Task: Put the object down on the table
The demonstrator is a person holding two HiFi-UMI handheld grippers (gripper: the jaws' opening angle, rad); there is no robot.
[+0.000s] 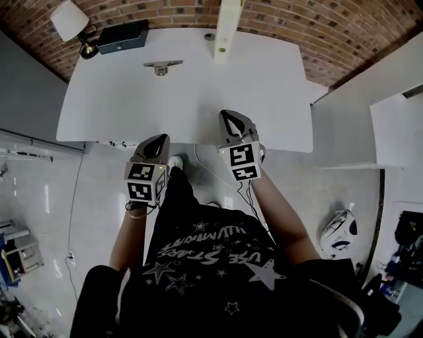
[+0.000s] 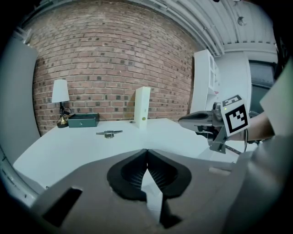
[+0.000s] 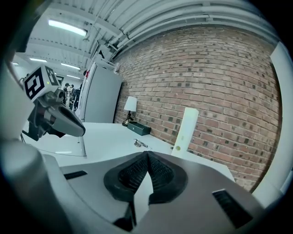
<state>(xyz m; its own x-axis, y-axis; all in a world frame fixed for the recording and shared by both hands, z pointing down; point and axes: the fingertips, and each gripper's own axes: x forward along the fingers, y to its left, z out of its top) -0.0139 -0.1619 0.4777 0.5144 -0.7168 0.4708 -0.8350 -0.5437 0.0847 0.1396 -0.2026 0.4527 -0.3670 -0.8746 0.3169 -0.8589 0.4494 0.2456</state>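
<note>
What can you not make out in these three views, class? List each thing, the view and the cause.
Small metal object on the table: every view, too small to identify.
Tall pale block: head view, top cut off by the frame edge.
White rounded thing, lower right: head view, small and unclear.

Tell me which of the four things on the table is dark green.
The low box at the far left, beside the lamp; the others are white, cream or metal.
</note>
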